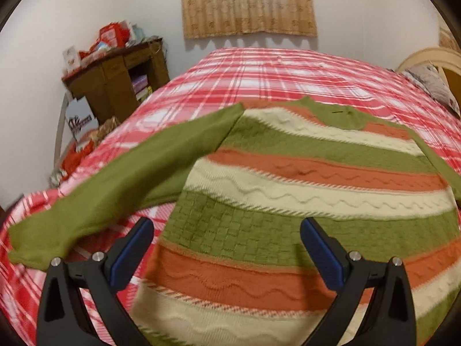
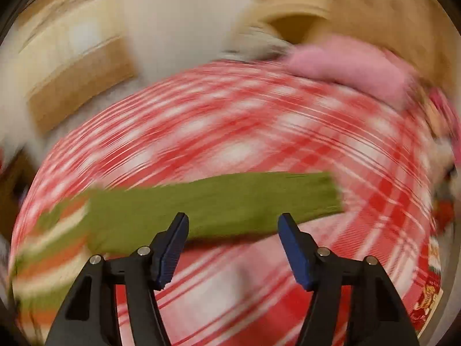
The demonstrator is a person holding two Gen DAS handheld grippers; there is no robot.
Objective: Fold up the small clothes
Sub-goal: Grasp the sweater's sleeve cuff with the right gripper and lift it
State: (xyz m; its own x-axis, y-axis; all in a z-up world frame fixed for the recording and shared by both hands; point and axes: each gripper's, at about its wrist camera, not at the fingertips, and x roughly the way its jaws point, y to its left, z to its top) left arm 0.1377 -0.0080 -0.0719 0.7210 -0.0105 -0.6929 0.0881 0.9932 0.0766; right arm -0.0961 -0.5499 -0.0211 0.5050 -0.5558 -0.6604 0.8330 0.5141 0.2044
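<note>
Item: striped sweater [image 1: 302, 178] flat on plaid bedspread [image 1: 259, 69]; our left gripper [image 1: 227, 248] and right gripper [image 2: 233, 245] gape empty; next, we judge, pinch the sleeve [image 2: 230, 201].

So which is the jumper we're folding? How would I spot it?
Look at the big bed with the red and white checked cover. Lying flat on it is the knitted jumper, with plain green sleeves. It is the only thing there striped green, orange and cream.
</note>
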